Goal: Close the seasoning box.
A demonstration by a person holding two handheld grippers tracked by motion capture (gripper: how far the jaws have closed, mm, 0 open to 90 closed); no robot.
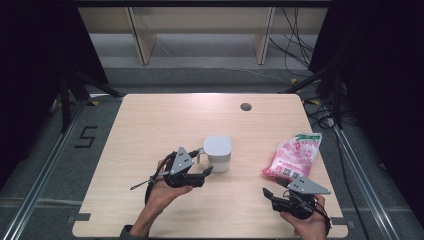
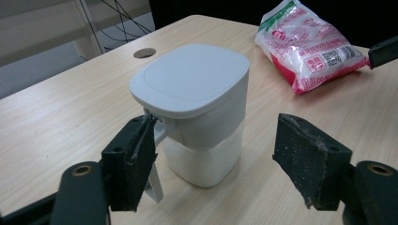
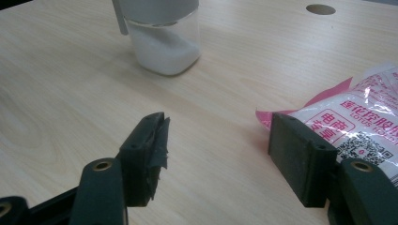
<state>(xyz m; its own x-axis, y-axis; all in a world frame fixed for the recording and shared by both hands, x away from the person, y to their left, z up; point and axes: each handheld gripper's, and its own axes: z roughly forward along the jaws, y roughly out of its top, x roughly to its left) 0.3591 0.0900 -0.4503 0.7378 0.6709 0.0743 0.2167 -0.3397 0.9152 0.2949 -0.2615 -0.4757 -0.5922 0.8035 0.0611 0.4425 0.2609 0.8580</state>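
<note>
Both claws sat nearest me, jaws apart, empty. My left claw (image 2: 213, 159) faced the jar (image 2: 195, 110) mid-desk; my right claw (image 3: 218, 159) waited near the bag (image 3: 349, 119) at right. I judged straddling the jar squarely best before squeezing.

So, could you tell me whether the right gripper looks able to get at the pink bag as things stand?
Probably yes: the right gripper has open jaws, and the pink bag lies just beyond them on bare table, nothing between.
</note>
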